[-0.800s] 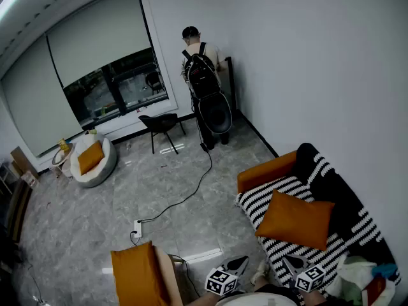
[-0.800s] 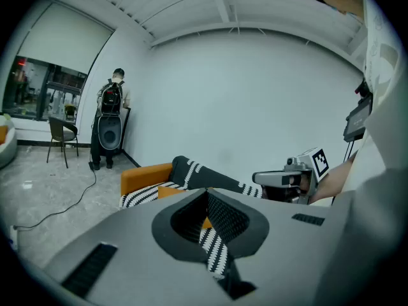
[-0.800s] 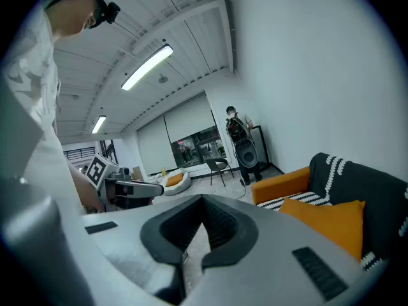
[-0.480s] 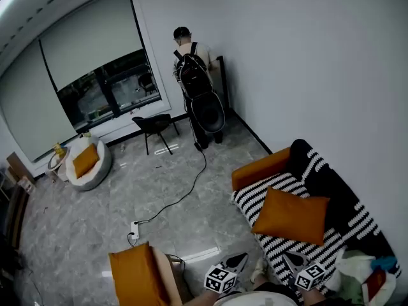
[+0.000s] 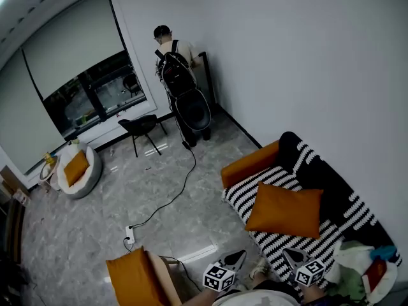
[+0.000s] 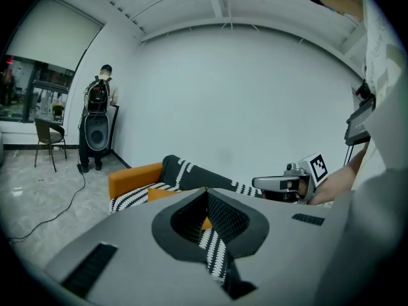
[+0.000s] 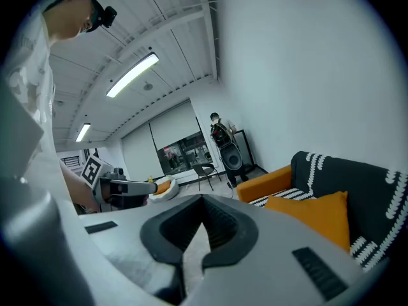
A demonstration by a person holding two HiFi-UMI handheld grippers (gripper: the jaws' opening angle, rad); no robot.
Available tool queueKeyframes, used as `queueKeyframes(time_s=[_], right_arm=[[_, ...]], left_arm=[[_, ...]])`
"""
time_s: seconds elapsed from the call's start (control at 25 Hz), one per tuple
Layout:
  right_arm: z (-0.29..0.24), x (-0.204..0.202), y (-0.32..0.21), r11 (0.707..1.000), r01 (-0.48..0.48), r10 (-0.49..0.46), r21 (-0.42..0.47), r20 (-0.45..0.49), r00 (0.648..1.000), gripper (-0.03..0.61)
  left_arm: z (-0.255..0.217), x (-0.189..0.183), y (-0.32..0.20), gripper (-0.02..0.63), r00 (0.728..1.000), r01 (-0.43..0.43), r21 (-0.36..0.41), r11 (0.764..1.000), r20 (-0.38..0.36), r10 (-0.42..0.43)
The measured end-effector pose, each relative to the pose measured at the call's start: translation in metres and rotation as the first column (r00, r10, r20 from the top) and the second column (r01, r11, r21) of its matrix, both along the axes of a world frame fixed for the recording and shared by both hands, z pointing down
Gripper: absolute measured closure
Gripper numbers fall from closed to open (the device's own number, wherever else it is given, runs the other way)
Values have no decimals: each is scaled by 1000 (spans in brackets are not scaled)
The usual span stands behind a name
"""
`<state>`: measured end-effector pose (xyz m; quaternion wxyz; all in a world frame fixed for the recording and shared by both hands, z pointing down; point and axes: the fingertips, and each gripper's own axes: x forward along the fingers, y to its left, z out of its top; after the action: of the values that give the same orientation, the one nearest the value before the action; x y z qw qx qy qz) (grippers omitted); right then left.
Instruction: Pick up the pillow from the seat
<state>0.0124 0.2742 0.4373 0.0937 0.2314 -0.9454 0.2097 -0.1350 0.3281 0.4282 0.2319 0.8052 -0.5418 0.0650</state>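
Note:
An orange pillow [image 5: 284, 209] leans on the seat of a black-and-white striped sofa [image 5: 338, 193] at the right. It also shows in the right gripper view [image 7: 315, 218], and a sliver of the pillow [image 6: 167, 194] in the left gripper view. Both grippers hang low at the bottom edge of the head view, short of the sofa's front. My left gripper [image 5: 238, 257] is shut and empty, its jaws meeting in its own view [image 6: 206, 193]. My right gripper [image 5: 291, 256] is shut too, with nothing held [image 7: 203, 199].
A person with a backpack [image 5: 175, 75] stands by a speaker at the far wall. A black chair [image 5: 141, 126], a floor cable [image 5: 175, 193] with a power strip [image 5: 129, 238], a round white seat [image 5: 76, 171] and an orange-cushioned chair [image 5: 131, 278] lie to the left. Bags [image 5: 363, 269] crowd the sofa's near end.
The head view has swung to the right, so the room slides left and the sofa with its pillow sits nearer the middle. Both grippers stay shut at the bottom edge.

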Motion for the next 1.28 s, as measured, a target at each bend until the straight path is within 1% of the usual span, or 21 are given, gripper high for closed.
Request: queueKeyframes(time_s=[0.32,0.76,1.04,1.28], right_arm=[[2,-4,-47,999,-36,36,-5,0,999,566],[10,-4,-135,994,-113,113,-8,8,994,566],[15,12,-182,985,-169,169,-20,9,986,566],[21,25,-217,980,-196,196,-19,-10,981,566]], left_arm=[[4,-10,-46,604,1000,-18,-17,1000,4,18],[5,-21,-135,604,995,-95,-32,995,37,96],[8,-16,-190,604,988,-140,-59,988,53,143],[10,-10,-235,604,983,-166,-59,984,65,170]])
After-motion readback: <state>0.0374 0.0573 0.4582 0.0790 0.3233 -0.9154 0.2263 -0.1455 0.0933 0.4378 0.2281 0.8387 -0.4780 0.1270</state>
